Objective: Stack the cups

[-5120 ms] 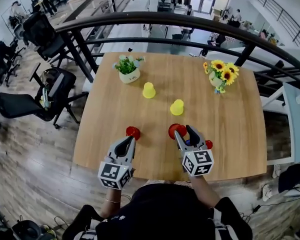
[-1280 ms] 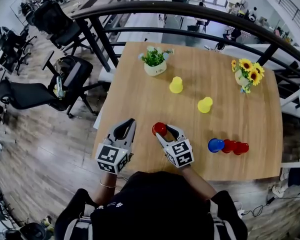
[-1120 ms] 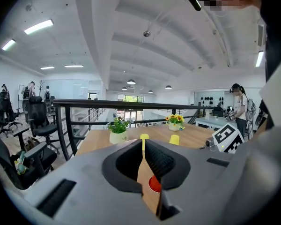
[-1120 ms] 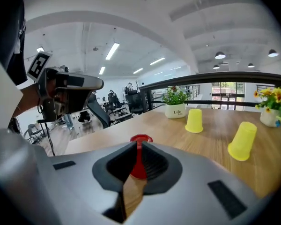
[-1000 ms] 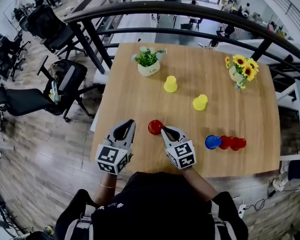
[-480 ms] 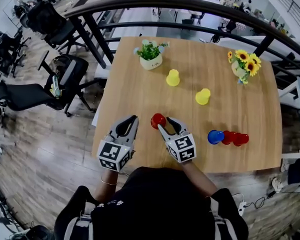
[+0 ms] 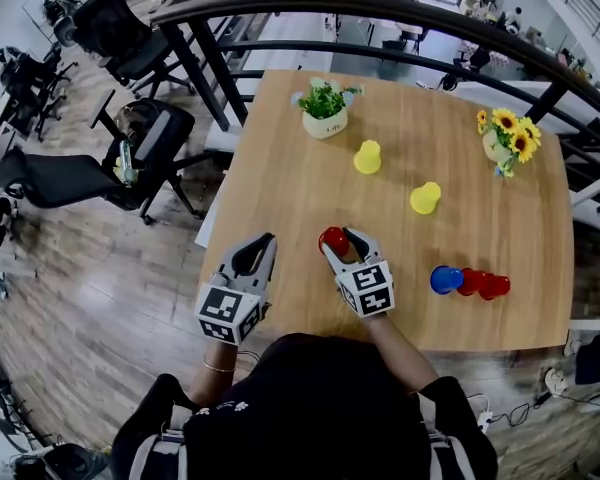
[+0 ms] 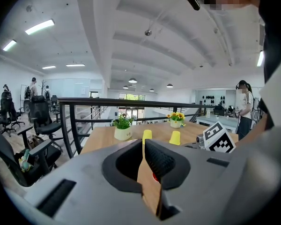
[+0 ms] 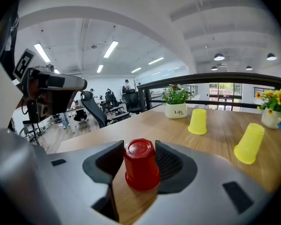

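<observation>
An upside-down red cup stands on the wooden table near its front left. My right gripper is shut on it, with a pad against each side. Just left of it, my left gripper hovers, shut and holding nothing. Two yellow cups stand upside down farther back, and the right gripper view shows them too. At the front right, a blue cup and red cups lie nested on their sides.
A potted plant stands at the back left and a sunflower vase at the back right. A black railing runs behind the table. Office chairs stand beyond the left edge.
The right gripper has slid left and forward around the red cup, which now sits between its jaws instead of beside them. The left gripper has barely moved.
</observation>
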The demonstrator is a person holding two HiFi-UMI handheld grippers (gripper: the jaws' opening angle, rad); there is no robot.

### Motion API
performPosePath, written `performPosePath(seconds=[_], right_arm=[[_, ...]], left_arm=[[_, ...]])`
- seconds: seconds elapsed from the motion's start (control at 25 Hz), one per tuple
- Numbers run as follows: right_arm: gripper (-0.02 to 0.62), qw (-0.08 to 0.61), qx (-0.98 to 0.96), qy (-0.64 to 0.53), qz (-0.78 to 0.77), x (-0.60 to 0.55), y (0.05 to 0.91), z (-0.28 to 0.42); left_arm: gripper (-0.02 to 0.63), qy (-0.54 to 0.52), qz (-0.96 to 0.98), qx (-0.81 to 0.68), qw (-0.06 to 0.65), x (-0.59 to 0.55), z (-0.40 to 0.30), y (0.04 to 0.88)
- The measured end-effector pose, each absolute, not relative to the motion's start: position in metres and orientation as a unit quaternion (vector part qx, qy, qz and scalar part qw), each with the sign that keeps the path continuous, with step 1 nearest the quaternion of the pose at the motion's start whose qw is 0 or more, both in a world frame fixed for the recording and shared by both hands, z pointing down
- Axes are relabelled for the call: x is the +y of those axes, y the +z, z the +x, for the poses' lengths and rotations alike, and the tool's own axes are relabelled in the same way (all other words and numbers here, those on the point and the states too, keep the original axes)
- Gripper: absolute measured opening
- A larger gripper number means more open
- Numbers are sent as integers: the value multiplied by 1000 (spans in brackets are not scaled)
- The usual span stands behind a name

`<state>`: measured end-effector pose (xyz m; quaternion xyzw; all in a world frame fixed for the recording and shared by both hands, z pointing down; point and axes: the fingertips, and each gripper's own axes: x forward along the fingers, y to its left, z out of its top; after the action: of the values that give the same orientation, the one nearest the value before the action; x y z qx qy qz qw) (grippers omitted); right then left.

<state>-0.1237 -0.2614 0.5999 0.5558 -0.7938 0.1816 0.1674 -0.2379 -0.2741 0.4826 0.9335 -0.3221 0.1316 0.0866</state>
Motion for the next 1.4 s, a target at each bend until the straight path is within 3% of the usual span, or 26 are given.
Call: performPosePath(seconds=[0.28, 0.92, 1.12, 1.4], right_arm=[[207, 116, -774, 173, 598, -242, 565, -96], [206, 32, -616, 133, 776, -123, 474, 101], [206, 44, -545, 136, 826, -60, 473, 170], [206, 80, -509, 153, 843, -18, 492, 207]], left_arm=[[25, 127, 948, -276, 93, -272, -211, 493], [25, 118, 978, -151, 86, -237, -86, 484], [25, 118, 980, -136, 85, -220, -56, 480], [25, 123, 981, -123, 82, -197, -28, 478]])
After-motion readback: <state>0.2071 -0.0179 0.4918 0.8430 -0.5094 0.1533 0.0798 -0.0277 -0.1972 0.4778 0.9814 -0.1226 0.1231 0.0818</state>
